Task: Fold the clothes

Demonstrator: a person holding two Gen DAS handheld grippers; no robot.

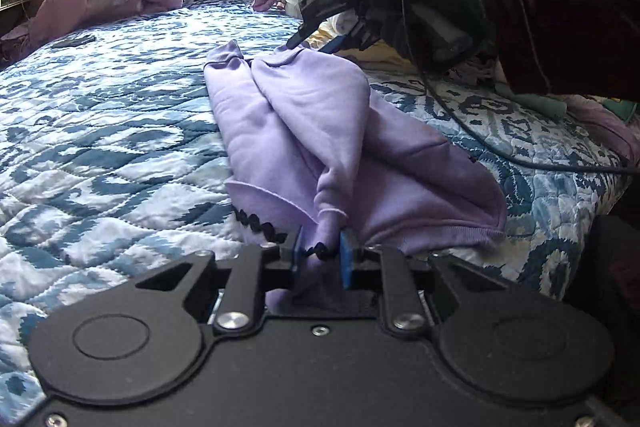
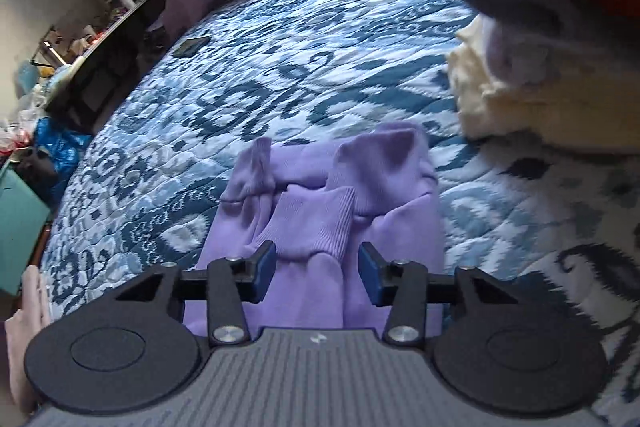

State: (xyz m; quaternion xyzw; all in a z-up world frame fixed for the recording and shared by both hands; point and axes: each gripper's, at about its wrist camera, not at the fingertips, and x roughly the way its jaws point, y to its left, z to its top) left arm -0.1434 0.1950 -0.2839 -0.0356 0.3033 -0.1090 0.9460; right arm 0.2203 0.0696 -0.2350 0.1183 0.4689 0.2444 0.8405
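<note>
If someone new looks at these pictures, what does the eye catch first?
First, the lilac sweatshirt lying bunched on the blue-and-white quilt. The left gripper pinches its near edge, while the right gripper stands open over a ribbed cuff at the far end.

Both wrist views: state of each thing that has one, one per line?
Lilac sweatshirt: partly folded, lying on the quilt.
Left gripper: shut on the sweatshirt's edge.
Right gripper: open over a ribbed cuff, pads clear.
Clothes pile: unfolded, heaped.
</note>
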